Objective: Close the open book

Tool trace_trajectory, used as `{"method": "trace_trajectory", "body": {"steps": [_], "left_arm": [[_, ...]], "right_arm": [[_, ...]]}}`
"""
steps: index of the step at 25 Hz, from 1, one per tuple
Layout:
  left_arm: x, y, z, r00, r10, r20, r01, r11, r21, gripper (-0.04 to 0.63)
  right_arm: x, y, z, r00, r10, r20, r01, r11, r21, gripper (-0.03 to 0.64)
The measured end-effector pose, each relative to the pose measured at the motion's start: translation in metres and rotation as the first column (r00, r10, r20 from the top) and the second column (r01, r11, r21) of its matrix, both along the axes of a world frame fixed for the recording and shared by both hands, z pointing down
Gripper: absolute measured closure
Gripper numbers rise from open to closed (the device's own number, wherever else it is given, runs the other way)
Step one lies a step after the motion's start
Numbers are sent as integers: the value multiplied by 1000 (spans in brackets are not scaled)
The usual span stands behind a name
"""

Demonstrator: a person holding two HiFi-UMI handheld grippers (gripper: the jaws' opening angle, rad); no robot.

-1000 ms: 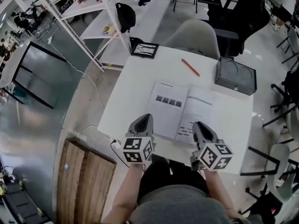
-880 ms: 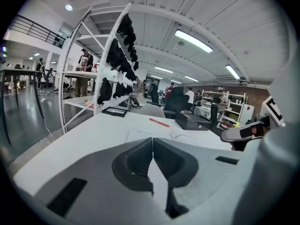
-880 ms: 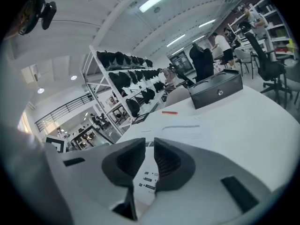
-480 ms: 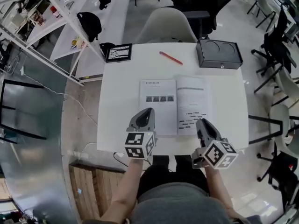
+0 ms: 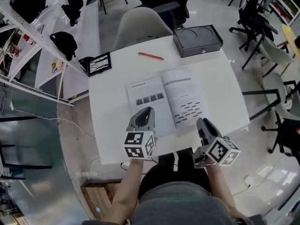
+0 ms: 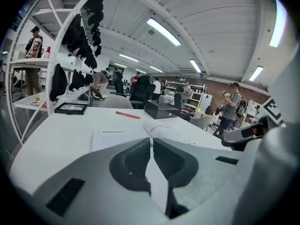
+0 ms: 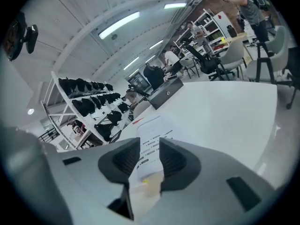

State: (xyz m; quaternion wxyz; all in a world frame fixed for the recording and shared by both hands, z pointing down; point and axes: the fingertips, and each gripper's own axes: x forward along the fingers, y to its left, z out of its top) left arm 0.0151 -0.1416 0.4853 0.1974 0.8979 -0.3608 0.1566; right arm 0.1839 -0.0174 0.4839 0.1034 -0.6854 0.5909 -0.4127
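The open book [image 5: 164, 102] lies flat in the middle of the white table [image 5: 110, 130], both pages up. My left gripper [image 5: 146, 112] hovers over the near part of the left page, its jaws almost together with nothing between them. In the left gripper view that gripper [image 6: 151, 140] points across the book [image 6: 122, 136]. My right gripper [image 5: 201, 122] is at the near right corner of the right page. Its jaws have just been opening and stand apart. The printed page [image 7: 152, 130] shows through the gap of the right gripper [image 7: 150, 142], and the pads are not pressing on it.
A red pen [image 5: 151, 56] lies beyond the book. A black box [image 5: 197, 40] sits at the far right corner and a black-framed picture [image 5: 99, 63] at the far left corner. A grey chair [image 5: 140, 27] stands behind the table. The near table edge is just below both grippers.
The head view has swung, so the table now sits turned in the picture. Both grippers have shifted over the book's near edge. The right jaws stand wider apart than before.
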Motion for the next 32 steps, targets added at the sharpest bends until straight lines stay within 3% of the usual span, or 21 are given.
{"method": "trace_trajectory", "body": {"steps": [5,12,27,32], "left_arm": [[11,1,8,998,55,6,-55,998,-14,588],[25,7,20,993,113,32,-111,993,-43,587],[45,16,36,986,155,60,-150,986,-75,588],[44,12,36,988,140,61,-135,987,-83,588]], "right_arm": [[0,14,17,984,94,151,-91,995,-27,453],[-3,22,35,943,154,296,-140,988,-68,408],[-9,24,65,873,199,445,-138,977,-165,399],[-12,16,68,855,174,488,-111,981,-156,396]]}}
